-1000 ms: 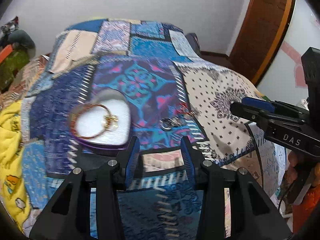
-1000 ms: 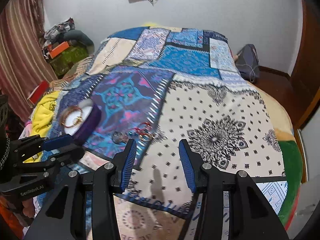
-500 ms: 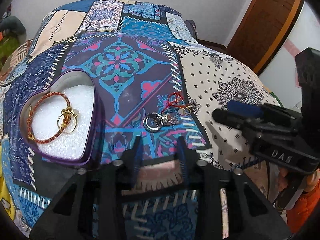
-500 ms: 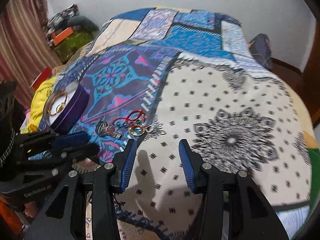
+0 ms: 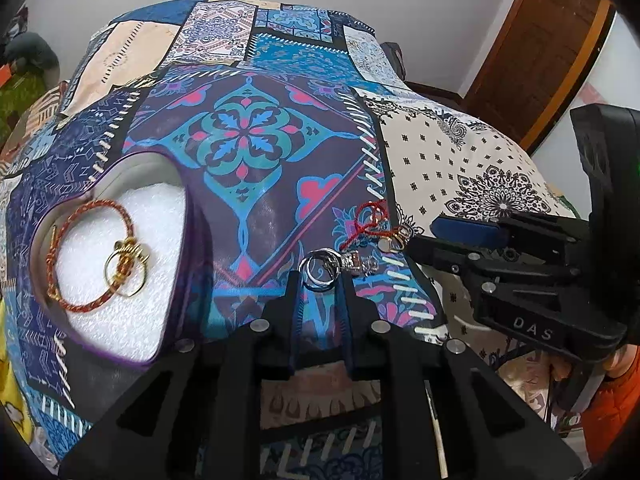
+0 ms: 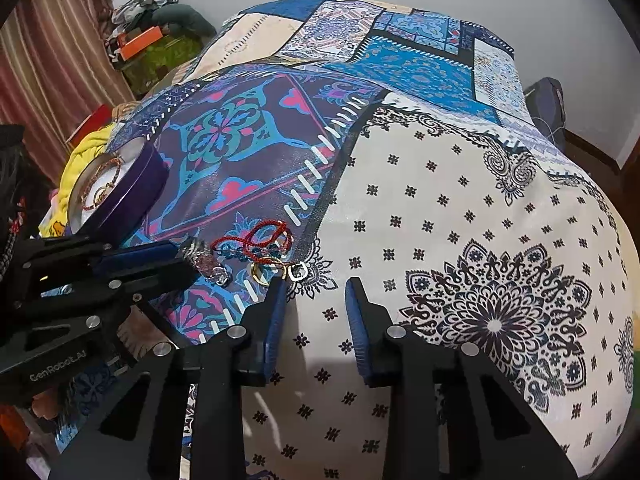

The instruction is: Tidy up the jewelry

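Note:
A purple heart-shaped box (image 5: 188, 240) with white foam holds a red-gold cord bracelet (image 5: 68, 240) and gold rings (image 5: 124, 268); it also shows in the right wrist view (image 6: 132, 196). On the patchwork quilt lie a silver ring with charms (image 5: 320, 268), a red cord bracelet (image 5: 370, 220) and small gold and silver rings (image 6: 276, 270). My left gripper (image 5: 319, 280) is open, its fingertips on either side of the silver ring. My right gripper (image 6: 316, 292) is open, its left fingertip just below the small rings.
The quilt (image 6: 460, 220) covers a bed that falls off at the near edge. A wooden door (image 5: 536, 52) stands right. Clutter and a curtain (image 6: 48, 60) are at the far left, yellow cloth (image 6: 84, 152) beside the box.
Both grippers moved forward and down toward the loose jewelry. The left gripper's fingers narrowed around the silver ring.

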Available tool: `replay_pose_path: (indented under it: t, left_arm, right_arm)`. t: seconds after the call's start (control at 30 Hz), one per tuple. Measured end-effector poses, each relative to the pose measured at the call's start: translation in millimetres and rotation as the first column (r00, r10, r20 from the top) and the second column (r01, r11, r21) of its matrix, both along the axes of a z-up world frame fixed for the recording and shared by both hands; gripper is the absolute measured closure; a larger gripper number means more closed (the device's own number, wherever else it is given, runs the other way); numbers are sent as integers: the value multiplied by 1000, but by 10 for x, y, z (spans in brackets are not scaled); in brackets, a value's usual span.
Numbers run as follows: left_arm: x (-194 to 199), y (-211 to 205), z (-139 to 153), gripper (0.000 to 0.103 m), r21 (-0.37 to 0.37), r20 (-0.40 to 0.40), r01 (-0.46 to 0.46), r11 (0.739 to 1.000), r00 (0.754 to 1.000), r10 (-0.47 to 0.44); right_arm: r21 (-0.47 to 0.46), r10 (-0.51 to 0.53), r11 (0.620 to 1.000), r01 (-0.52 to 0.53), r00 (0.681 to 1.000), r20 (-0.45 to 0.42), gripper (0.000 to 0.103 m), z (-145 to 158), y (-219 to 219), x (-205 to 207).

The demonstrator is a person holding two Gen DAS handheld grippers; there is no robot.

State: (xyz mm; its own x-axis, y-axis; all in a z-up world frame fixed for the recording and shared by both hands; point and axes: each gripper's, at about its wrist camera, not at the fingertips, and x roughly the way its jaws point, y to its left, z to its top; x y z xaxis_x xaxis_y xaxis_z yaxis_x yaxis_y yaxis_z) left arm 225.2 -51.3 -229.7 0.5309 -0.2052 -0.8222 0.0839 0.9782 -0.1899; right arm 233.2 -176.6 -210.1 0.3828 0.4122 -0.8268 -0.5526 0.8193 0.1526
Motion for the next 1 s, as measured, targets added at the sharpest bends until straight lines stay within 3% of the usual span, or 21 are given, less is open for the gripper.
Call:
replay_pose_path:
  t: [0.33, 0.57, 1.0]
  left_arm:
    - [109, -32, -13, 86, 16, 2, 5, 1000, 1000, -5]
    - [181, -94, -15, 75, 25, 11, 12, 1000, 1000, -12]
    - [128, -90, 8, 82, 42, 24, 12, 999, 1000, -13]
  right_arm:
    - [-2, 34, 999, -34, 999, 10, 86, -25, 90, 50]
    - [-17, 49, 999, -49, 998, 30, 94, -27, 155, 30]
    - [16, 7, 1000, -8, 1000, 24, 94, 19, 71, -62]
